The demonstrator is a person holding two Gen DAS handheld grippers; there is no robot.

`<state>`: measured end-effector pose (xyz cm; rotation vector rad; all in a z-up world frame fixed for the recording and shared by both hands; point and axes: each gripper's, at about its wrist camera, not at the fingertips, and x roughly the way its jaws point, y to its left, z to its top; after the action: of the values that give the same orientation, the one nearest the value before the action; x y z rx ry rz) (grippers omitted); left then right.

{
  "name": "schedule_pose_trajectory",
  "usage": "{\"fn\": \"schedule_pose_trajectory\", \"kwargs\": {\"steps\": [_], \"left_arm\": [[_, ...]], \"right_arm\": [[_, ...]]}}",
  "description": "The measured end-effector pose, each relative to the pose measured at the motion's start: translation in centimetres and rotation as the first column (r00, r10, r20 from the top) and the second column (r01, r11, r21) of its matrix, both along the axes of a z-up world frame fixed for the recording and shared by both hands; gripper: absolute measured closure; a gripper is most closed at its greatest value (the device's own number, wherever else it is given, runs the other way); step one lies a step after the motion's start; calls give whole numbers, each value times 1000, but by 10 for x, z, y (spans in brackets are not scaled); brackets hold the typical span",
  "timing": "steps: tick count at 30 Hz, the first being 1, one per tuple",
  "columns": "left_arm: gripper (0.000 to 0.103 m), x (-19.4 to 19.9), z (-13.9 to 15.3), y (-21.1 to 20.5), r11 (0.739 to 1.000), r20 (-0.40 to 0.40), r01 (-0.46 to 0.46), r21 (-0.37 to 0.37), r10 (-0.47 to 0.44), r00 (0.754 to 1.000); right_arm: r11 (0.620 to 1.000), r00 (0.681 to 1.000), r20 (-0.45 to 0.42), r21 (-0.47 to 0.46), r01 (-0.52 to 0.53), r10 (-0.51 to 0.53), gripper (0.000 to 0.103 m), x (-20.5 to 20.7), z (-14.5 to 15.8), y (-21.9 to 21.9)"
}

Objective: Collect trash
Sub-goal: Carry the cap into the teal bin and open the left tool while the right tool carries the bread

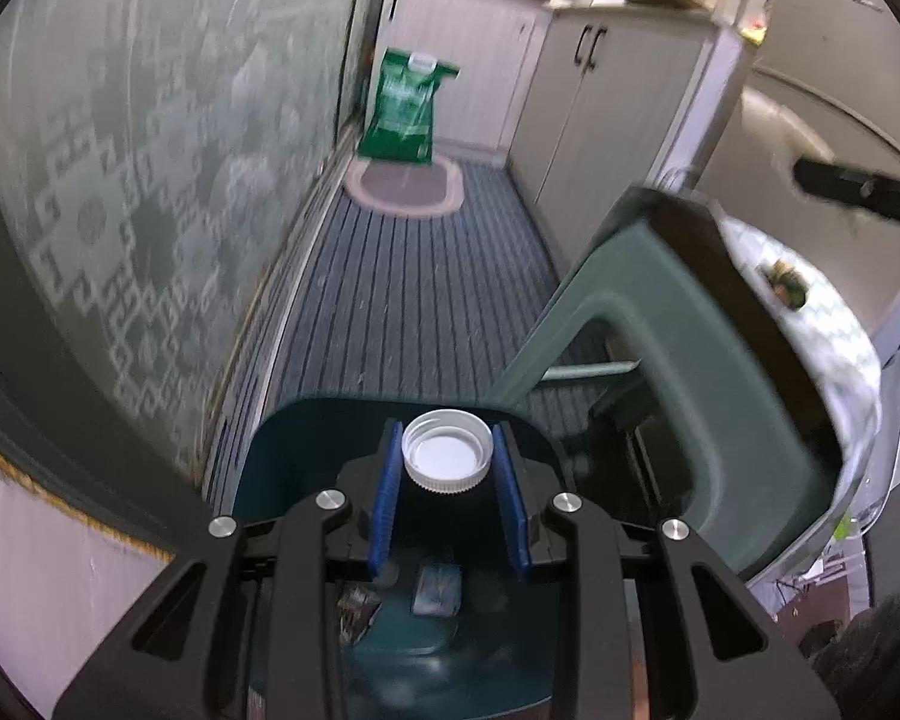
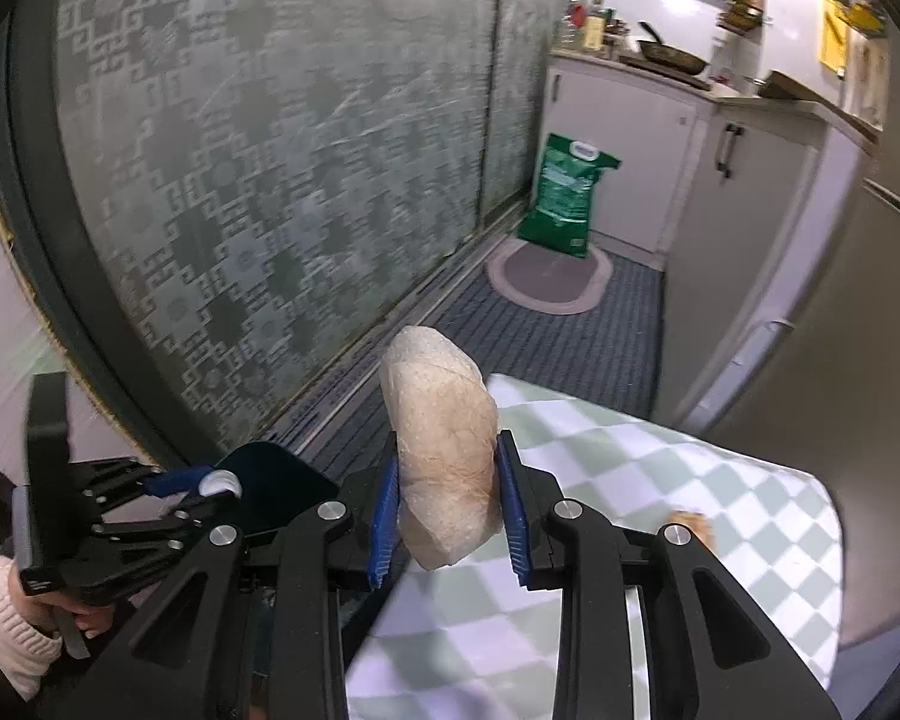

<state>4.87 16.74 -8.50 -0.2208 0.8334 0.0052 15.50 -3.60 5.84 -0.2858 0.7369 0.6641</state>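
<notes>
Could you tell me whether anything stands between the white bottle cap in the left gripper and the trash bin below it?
Nothing visible does. The left gripper holds the white bottle cap directly over the open dark teal trash bin, whose mouth is uncovered, with some trash already inside. The green stool stands off to the right, clear of the drop.

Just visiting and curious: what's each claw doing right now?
Left gripper shut on white bottle cap, over teal bin. Right gripper shut on crumpled paper wad, above checkered table. Nothing blocking.
</notes>
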Motion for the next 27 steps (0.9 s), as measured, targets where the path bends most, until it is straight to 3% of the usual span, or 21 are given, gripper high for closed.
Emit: {"fn": "schedule_pose_trajectory", "kwargs": {"steps": [14, 23, 27], "left_arm": [[71, -12, -70, 18, 999, -232, 29, 40, -19, 973], [70, -15, -93, 22, 998, -299, 42, 47, -26, 954], [65, -15, -99, 26, 998, -319, 45, 39, -30, 947]], "right_arm": [[995, 995, -38, -35, -95, 94, 73, -16, -17, 56], [990, 991, -31, -50, -133, 132, 73, -24, -17, 80], [989, 990, -37, -51, -141, 140, 73, -25, -19, 85]]}}
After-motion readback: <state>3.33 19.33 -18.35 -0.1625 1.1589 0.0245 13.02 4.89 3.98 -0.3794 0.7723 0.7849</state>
